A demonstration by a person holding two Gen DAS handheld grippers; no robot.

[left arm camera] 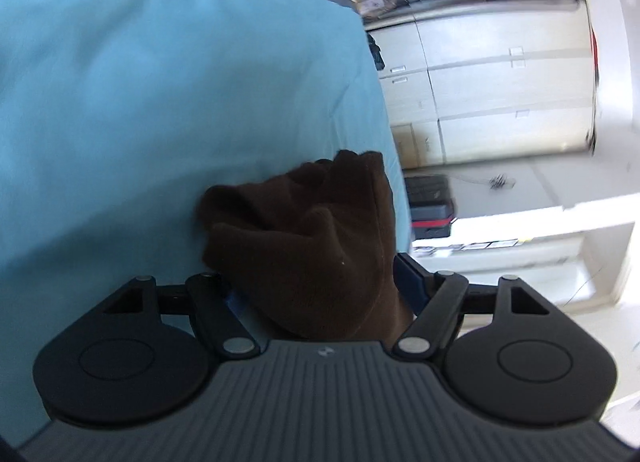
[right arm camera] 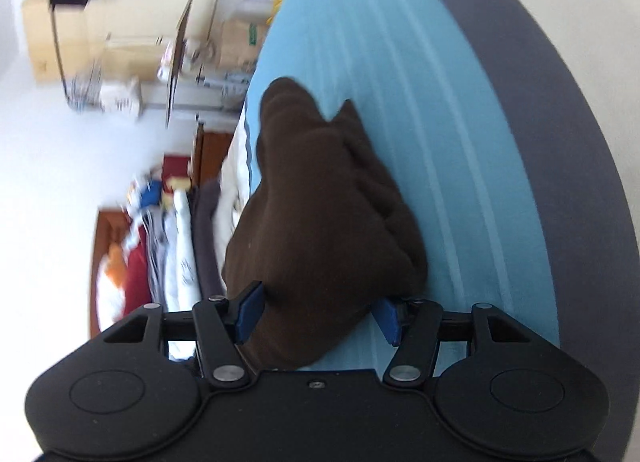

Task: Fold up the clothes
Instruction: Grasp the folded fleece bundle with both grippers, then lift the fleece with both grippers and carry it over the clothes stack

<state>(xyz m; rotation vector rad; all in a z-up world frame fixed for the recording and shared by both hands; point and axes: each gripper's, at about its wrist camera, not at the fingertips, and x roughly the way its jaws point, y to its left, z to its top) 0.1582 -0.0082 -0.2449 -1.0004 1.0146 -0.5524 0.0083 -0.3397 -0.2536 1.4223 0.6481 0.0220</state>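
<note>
A dark brown garment (left arm camera: 304, 246) is bunched between the blue pads (left arm camera: 410, 280) of my left gripper (left arm camera: 320, 286), which is shut on it. The cloth rises in crumpled folds over the light blue sheet (left arm camera: 160, 82). In the right wrist view the same brown garment (right arm camera: 320, 202) fills the gap between the blue pads (right arm camera: 250, 312) of my right gripper (right arm camera: 320, 314), also shut on it. It hangs in a thick lump over the blue sheet (right arm camera: 420, 82). Both views are tilted and motion-blurred.
The blue sheet ends at a dark grey border (right arm camera: 560, 122). Pale cabinets (left arm camera: 500, 74) and a black and red case (left arm camera: 430, 202) stand beyond the sheet's edge. Cardboard boxes (right arm camera: 120, 38) and a pile of folded clothes (right arm camera: 180, 246) lie to the right gripper's left.
</note>
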